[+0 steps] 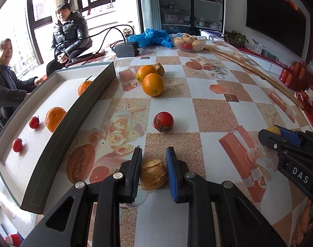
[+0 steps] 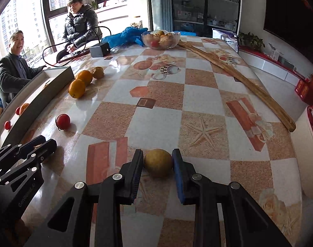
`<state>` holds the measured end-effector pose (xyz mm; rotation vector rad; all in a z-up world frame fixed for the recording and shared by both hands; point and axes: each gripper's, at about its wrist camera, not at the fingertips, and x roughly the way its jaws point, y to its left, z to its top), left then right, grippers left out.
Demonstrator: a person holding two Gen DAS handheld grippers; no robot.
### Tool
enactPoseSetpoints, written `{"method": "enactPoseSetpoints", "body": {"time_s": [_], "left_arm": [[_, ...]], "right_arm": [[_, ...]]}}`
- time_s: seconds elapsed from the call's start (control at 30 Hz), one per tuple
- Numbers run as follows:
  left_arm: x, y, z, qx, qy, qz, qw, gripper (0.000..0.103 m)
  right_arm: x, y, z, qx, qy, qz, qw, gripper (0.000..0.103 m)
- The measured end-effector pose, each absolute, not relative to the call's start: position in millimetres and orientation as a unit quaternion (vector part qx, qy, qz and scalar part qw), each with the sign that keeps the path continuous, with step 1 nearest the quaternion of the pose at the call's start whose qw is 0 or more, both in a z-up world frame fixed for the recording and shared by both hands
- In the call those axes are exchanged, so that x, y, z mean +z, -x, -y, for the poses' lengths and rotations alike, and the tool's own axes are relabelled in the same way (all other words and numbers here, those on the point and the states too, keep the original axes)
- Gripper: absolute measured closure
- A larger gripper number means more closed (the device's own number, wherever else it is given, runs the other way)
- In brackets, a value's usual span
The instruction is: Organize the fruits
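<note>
Both grippers are gripping fruit: the left gripper (image 1: 154, 171) fingers are clamping a wrinkled brown fruit (image 1: 153, 174), the right gripper (image 2: 158, 165) fingers a yellow fruit (image 2: 158, 162); next, probably, lifting toward the tray (image 1: 78, 115) at frame left.

Both grippers (image 1: 153, 160) (image 2: 158, 160): blk frames, silver screws, one blk/one blue pad; "DAS" mark.

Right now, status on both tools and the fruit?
Left tool shut on wrinkled brown fruit. Right tool shut on yellow fruit. Tray to the left. Tomato and oranges loose on table; nothing blocking.
</note>
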<state>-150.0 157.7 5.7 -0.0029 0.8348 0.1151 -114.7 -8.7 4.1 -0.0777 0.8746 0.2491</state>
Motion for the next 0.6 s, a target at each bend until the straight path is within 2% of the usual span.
{"method": "enactPoseSetpoints", "body": {"time_s": [0.6], "left_arm": [[6.1,149.7,-160.8,0.052,0.009,-0.405,0.913,0.077]], "right_arm": [[4.1,114.5,8.8,0.121,0.036,-0.422,0.898,0.073]]}}
